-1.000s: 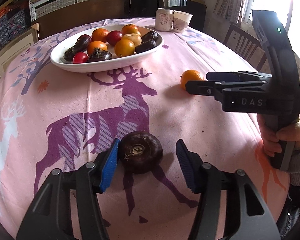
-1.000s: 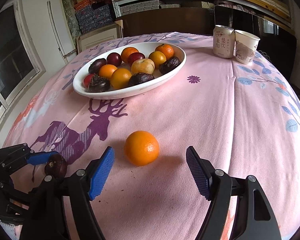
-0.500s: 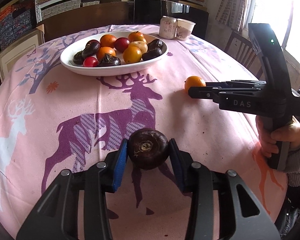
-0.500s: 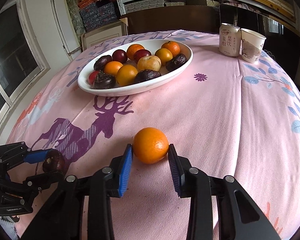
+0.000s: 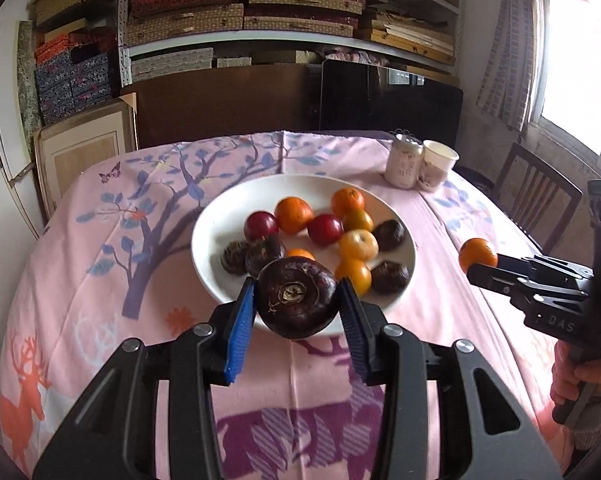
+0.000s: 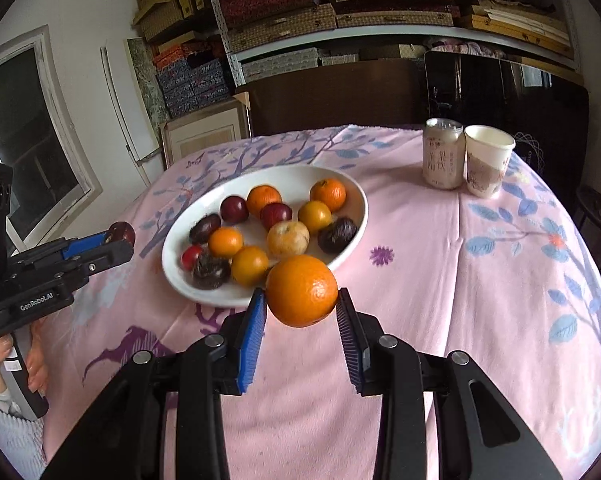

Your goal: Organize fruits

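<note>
A dark brown round fruit (image 5: 297, 299) is clamped between the blue pads of my left gripper (image 5: 297, 308), lifted off the pink tablecloth and held just in front of the white oval bowl (image 5: 216, 216). An orange (image 6: 301, 291) sits squeezed in my right gripper (image 6: 301, 308), also raised, near the front rim of the same bowl (image 6: 352, 196). The bowl holds several oranges, red plums and dark fruits. In the left wrist view the right gripper (image 5: 476, 270) shows at the right edge with the orange (image 5: 477, 254). In the right wrist view the left gripper (image 6: 118, 242) shows at the left with the dark fruit (image 6: 121, 233).
A drink can (image 6: 442, 153) and a paper cup (image 6: 487, 161) stand at the far right of the table. A wooden chair (image 5: 536, 204) stands beside the table on the right. Shelves of stacked boxes fill the back wall. A hand (image 5: 580, 372) holds the right gripper's handle.
Both grippers closed on their fruits, the left on the dark fruit and the right on the orange, then rose off the cloth and moved toward the bowl.
</note>
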A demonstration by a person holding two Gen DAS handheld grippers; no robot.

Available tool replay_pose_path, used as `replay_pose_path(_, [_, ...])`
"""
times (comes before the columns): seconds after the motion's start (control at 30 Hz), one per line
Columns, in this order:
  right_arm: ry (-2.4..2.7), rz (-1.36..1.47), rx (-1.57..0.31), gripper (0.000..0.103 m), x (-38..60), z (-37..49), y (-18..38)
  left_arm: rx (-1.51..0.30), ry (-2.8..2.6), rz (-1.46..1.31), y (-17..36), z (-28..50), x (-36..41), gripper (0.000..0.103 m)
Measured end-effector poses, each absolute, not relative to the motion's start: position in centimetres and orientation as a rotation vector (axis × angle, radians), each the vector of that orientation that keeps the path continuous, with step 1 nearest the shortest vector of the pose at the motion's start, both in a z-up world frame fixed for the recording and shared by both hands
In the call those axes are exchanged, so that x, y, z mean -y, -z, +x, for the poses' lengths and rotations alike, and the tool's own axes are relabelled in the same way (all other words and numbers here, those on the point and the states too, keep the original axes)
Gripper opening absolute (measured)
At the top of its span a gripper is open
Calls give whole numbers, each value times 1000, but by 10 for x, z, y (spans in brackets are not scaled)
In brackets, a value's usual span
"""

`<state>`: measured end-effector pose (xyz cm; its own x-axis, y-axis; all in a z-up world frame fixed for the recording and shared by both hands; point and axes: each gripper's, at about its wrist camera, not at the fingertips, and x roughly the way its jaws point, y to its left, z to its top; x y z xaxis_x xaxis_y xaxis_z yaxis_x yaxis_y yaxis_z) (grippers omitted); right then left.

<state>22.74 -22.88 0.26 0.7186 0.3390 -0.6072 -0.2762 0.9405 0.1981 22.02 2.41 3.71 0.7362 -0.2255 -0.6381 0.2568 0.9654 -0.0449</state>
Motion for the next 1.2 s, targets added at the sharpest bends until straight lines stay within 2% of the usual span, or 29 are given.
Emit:
replay_pose_path(0.17, [-373, 95, -664, 36, 202, 269, -19, -704, 230, 12, -34, 271, -24, 40])
replay_pose_path(0.47, [-438, 11, -733, 37, 147, 323, 11, -751, 220, -19, -5, 327, -23, 41])
replay_pose_path(0.57, [-413, -25, -724, 46, 147, 325, 16, -744, 199, -3, -1, 329, -23, 50])
replay_pose_path(0.73, [-399, 21, -713, 47, 161, 319, 9, -733, 192, -4, -3, 322, -23, 55])
replay_pose_path(0.87, [-371, 25, -666, 65, 168, 303, -1, -695, 167, 10, -10, 301, -21, 71])
replay_pose_path(0.97, [-348, 22, -637, 73, 173, 288, -7, -661, 144, 21, -16, 279, -19, 86])
replay_pose_path(1.03, [-336, 32, -624, 81, 177, 276, -10, -637, 125, 23, -20, 264, -18, 88])
replay_pose_path(1.1, [-315, 40, -603, 94, 183, 261, -11, -615, 108, 3, -23, 249, -19, 97])
replay_pose_path(1.2, [-244, 22, -552, 99, 192, 236, -9, -595, 93, -13, -25, 225, -19, 98])
